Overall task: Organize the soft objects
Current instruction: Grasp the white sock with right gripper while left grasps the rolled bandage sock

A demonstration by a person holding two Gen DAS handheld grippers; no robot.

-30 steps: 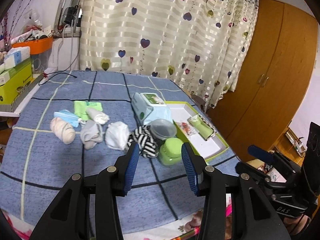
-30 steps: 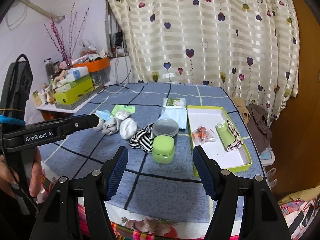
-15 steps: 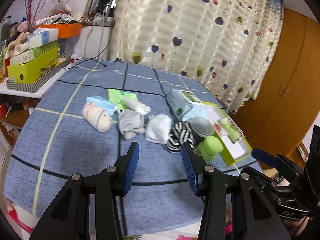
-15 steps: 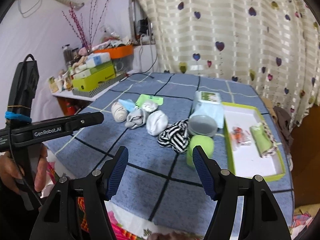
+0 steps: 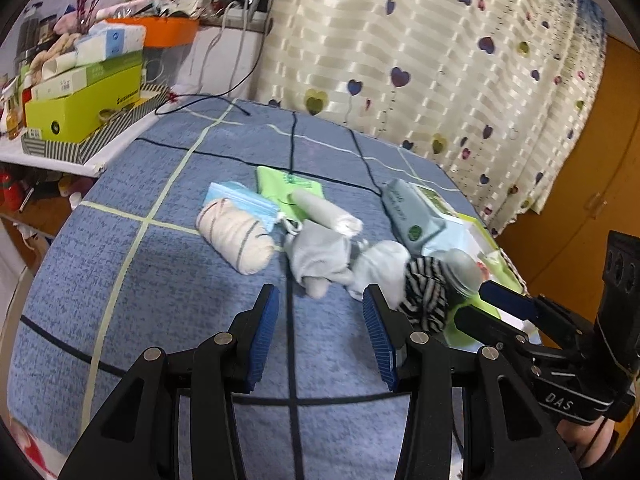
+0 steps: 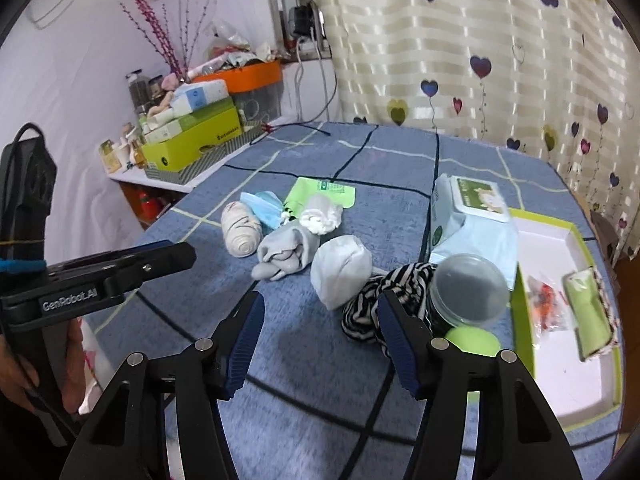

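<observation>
Blue checked cloth (image 6: 320,384) covers the table, with a heart-print curtain (image 6: 500,40) behind it and a cluttered shelf (image 6: 188,136) at far left.

Both grippers hover above the near part of the cloth, holding nothing. The left gripper (image 5: 320,320) has its jaws apart, with bare cloth between them; the grey sock (image 5: 320,256) lies just beyond its tips. The right gripper (image 6: 320,320) is likewise spread wide, and the pale sock (image 6: 340,272) sits just past the gap.

The soft things lie in a loose row across the middle of the table. From left: a cream sock roll (image 6: 240,232) touching a blue mask (image 6: 264,208), then the grey sock, the pale sock, and a striped sock (image 6: 368,304) against a clear lid (image 6: 468,288). Behind the grey sock a white roll (image 6: 320,214) rests on the edge of a green packet (image 6: 324,194).

A wipes pack (image 6: 472,216) lies right of the socks, beside a green-rimmed tray (image 6: 552,248) at far right. In the tray sit a small orange bag (image 6: 544,300) and a green pouch (image 6: 588,316). A green jar (image 6: 472,340) stands just near of the lid.
</observation>
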